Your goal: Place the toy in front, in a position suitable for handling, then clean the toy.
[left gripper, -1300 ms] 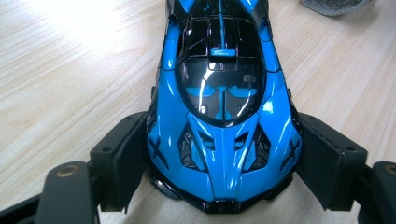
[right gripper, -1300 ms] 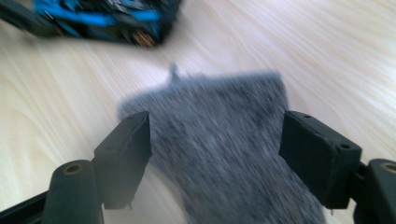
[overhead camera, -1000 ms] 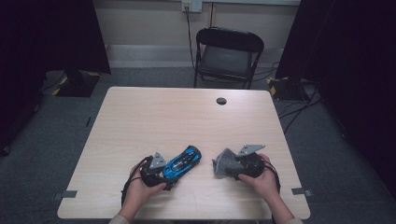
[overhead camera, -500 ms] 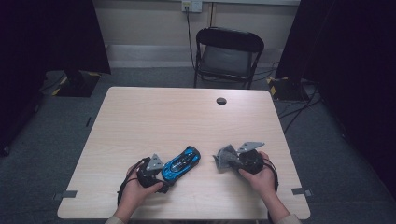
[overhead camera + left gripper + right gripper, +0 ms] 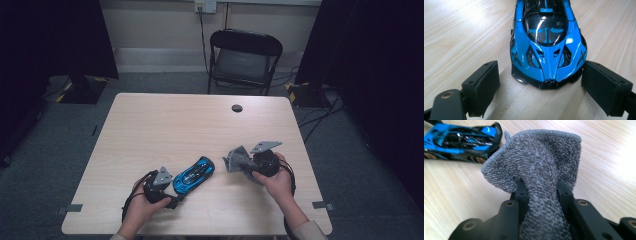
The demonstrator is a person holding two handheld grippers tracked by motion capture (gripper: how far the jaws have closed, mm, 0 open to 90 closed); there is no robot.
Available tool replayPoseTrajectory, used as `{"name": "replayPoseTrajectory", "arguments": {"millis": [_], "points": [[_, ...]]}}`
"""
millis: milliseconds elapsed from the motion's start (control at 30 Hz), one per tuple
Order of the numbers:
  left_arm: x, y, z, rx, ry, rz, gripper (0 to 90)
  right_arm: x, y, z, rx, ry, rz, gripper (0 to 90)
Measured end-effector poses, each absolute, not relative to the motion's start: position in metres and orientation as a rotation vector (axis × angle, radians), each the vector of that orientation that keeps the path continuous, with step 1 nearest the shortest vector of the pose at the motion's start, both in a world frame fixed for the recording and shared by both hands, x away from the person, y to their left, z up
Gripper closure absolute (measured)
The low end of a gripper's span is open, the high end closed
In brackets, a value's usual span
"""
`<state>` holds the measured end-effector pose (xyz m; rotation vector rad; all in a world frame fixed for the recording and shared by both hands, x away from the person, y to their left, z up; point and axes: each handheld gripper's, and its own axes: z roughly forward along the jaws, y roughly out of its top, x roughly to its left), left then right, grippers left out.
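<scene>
A blue and black toy car stands on the wooden table, near the front edge. Its nose points into my left gripper, whose jaws stand open on either side of it, with a gap at the left pad. From above, the left gripper sits at the car's near end. My right gripper is shut on a grey terry cloth, which bunches up between the pads. It holds the cloth just above the table, right of the car.
A black folding chair stands beyond the table's far edge. A small black round cap sits in the tabletop at the far middle. Cables lie on the floor to the right, and dark curtains hang on both sides.
My right gripper has lifted off the table with the grey cloth in it and moved a little away from the front edge. The left gripper and the car have stayed put.
</scene>
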<state>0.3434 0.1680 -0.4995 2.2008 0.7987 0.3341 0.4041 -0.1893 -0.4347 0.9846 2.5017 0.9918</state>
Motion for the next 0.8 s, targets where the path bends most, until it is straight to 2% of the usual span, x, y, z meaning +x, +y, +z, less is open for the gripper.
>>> {"name": "replayPoseTrajectory", "arguments": {"millis": [433, 800], "points": [[0.343, 0.169, -0.499, 2.203, 0.796, 0.331, 14.2, 0.403, -0.167, -0.409, 0.929, 2.506, 1.061, 69.9], [0.343, 0.17, -0.5, 2.202, 0.799, 0.335, 14.2, 0.387, -0.087, -0.414, 0.733, 2.619, 1.126, 69.9]]}}
